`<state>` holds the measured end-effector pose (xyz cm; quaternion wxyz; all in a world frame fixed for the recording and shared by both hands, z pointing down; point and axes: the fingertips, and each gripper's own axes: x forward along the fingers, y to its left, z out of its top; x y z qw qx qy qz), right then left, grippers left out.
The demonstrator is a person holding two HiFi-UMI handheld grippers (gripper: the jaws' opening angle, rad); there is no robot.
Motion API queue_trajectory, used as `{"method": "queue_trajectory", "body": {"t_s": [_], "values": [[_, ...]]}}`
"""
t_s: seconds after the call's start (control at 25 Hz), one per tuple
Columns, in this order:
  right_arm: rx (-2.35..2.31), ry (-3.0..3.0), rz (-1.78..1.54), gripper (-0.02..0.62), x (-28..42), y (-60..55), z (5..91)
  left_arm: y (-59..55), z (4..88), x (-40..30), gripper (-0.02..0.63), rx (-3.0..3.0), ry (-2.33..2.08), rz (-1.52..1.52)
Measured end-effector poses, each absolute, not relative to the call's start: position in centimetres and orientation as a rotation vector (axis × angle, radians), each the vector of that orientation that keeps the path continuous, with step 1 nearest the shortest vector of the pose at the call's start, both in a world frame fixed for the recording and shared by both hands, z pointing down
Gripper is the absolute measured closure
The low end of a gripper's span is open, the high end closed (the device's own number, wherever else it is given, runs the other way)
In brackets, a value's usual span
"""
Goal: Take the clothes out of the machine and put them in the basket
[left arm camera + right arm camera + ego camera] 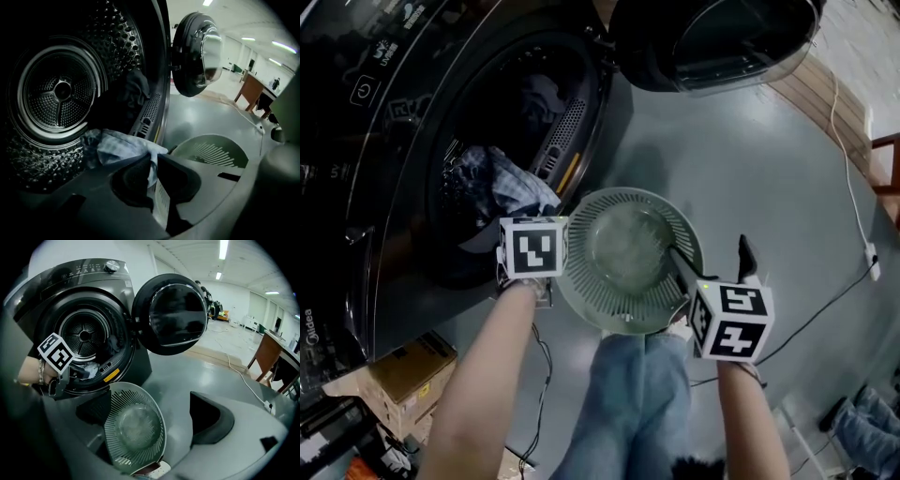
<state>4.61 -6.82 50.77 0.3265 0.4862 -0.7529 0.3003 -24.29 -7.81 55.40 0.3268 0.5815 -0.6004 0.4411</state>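
Observation:
The dark washing machine [384,141] stands with its drum open. A light blue checked cloth [123,146] hangs over the drum's lip, and my left gripper [153,160] is shut on its edge. In the head view that gripper [517,217] sits at the machine's mouth, next to the cloth [502,183]. A dark garment [136,89] lies deeper in the drum. The round green slatted basket [666,220] stands on the floor in front of the machine, with nothing in it. My right gripper [149,400] hangs open above the basket [117,416], holding nothing.
The machine's round door [722,37] swings open at the top right. A cardboard box [408,370] sits beside the machine at lower left. A white cable [853,216] with a plug runs across the grey floor at right. The person's legs [628,394] stand behind the basket.

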Motion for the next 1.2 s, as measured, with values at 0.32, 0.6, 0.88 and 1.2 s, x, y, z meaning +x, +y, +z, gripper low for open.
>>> {"method": "queue_trajectory", "body": {"t_s": [0.32,0.6,0.88,1.2], "values": [[1.281,-1.963,0.809,0.084,5.1,-6.3,50.4,-5.3,54.4,-16.4,0.577,1.711,-1.315,1.025],[1.285,-1.964,0.822,0.089,6.1,-6.0,50.1,-1.8,54.5,-7.3,0.577,1.869,-0.895,0.922],[1.317,-1.934,0.850,0.095,8.3,-5.5,50.3,4.5,53.8,0.6,0.575,1.975,-0.400,0.938],[1.315,-1.920,0.859,0.097,9.5,-5.3,50.9,4.6,56.8,-0.5,0.448,1.920,-0.578,1.057]]}}
